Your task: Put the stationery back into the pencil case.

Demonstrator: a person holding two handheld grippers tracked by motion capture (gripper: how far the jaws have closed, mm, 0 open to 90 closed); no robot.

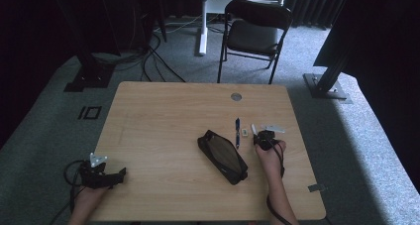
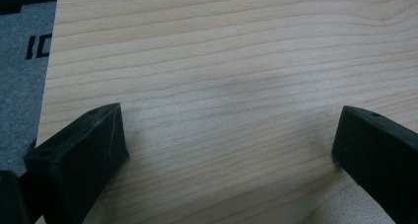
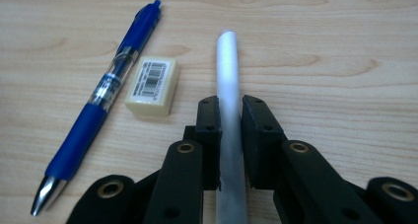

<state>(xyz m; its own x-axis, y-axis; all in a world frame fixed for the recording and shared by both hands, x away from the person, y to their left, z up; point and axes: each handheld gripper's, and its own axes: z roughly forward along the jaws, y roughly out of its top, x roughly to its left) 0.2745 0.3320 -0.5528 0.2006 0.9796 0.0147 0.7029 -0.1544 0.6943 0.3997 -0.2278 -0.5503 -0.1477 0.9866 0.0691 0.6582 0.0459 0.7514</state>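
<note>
A white pen-like stick is clamped between the jaws of my right gripper, its tip pointing away over the wooden table. In the high view the right gripper sits right of a black pencil case that lies open. A blue pen and a small eraser with a barcode lie left of the stick; the pen and eraser also show from above. My left gripper rests at the table's near left edge, its jaws wide apart over bare wood.
A small white flat item lies just beyond the right gripper. A round grommet sits near the table's far edge. A black folding chair stands behind the table, with cables and stand bases on the carpet.
</note>
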